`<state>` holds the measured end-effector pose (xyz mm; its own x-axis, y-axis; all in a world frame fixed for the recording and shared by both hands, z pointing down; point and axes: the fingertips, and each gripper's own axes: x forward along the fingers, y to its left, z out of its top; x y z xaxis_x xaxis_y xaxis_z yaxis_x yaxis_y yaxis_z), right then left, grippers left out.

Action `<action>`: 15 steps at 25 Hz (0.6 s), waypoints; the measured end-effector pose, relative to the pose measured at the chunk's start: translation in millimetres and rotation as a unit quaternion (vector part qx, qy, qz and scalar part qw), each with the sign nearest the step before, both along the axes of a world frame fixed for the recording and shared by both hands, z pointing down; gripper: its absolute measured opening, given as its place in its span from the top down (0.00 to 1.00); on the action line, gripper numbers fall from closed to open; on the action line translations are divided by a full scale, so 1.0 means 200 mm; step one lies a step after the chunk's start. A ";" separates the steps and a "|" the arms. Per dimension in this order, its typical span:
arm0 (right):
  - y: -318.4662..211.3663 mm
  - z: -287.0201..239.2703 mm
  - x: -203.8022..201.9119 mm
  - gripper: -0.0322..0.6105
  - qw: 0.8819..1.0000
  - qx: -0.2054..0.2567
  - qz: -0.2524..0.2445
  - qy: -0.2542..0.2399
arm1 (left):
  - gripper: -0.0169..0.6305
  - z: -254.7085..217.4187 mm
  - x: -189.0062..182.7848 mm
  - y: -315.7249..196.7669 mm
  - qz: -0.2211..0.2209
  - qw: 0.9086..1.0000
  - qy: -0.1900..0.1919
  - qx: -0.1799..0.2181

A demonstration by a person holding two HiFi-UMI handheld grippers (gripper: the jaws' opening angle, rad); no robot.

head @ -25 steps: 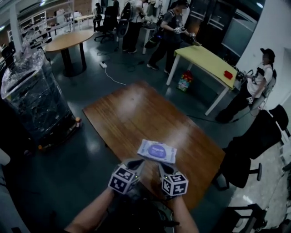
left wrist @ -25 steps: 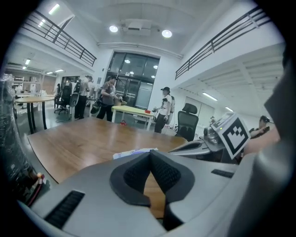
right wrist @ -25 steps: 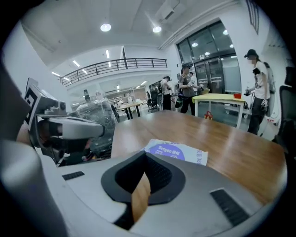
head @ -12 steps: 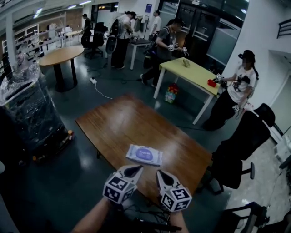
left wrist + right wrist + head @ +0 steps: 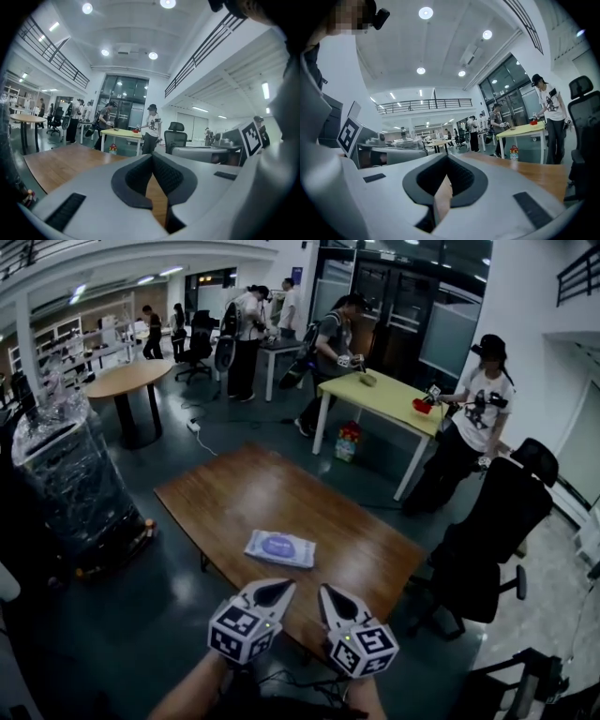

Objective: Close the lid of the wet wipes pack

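Observation:
The wet wipes pack (image 5: 279,548) lies flat on the wooden table (image 5: 244,493), pale with a purple oval on top; I cannot tell how its lid stands. My left gripper (image 5: 273,590) and right gripper (image 5: 328,593) hover side by side at the table's near edge, a short way from the pack and touching nothing. Both are shut with nothing between the jaws. The left gripper (image 5: 152,157) in the left gripper view and the right gripper (image 5: 446,159) in the right gripper view point level across the room; their own bodies hide the pack.
A black office chair (image 5: 497,521) stands off the table's right end. A plastic-wrapped pallet (image 5: 66,474) is at the left. Beyond are a yellow table (image 5: 384,395) with people around it and a round table (image 5: 127,379).
The head view has lifted and drawn back. The pack now shows further left and a little further from both grippers. The jaws stay shut.

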<state>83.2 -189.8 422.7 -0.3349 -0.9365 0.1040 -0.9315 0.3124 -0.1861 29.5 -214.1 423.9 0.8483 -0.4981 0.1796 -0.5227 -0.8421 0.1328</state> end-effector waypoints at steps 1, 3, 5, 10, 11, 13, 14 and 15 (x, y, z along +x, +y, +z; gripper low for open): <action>0.03 -0.02 0.00 0.94 1.000 0.007 -0.004 -0.004 | 0.97 -0.02 0.01 0.03 -0.001 1.000 0.000 0.006; 0.07 -0.06 0.00 0.94 1.000 0.023 -0.014 -0.010 | 0.97 -0.06 0.01 0.09 -0.006 1.000 -0.002 0.016; 0.12 -0.09 0.01 0.94 0.999 0.032 -0.017 -0.015 | 0.97 -0.08 0.01 0.14 -0.014 1.000 -0.006 0.024; 0.20 -0.13 0.04 0.94 0.999 0.045 -0.021 -0.021 | 0.97 -0.09 0.03 0.23 -0.024 0.999 -0.016 0.033; 0.22 -0.12 0.04 0.94 0.998 0.046 -0.024 -0.022 | 0.97 -0.09 0.04 0.24 -0.026 0.999 -0.016 0.035; 0.23 -0.11 0.05 0.94 0.998 0.049 -0.031 -0.024 | 0.97 -0.09 0.05 0.26 -0.029 0.999 -0.014 0.039; 0.24 -0.10 0.06 0.94 0.998 0.051 -0.034 -0.026 | 0.97 -0.10 0.06 0.27 -0.029 0.999 -0.013 0.041; 0.25 -0.10 0.07 0.94 0.998 0.051 -0.035 -0.028 | 0.97 -0.11 0.07 0.28 -0.030 0.999 -0.012 0.042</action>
<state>98.1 -140.5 402.3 -0.4023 -0.9154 -0.0122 -0.8958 0.3964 -0.2008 44.2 -157.4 402.9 0.8126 -0.5619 0.1546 -0.5744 -0.8171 0.0491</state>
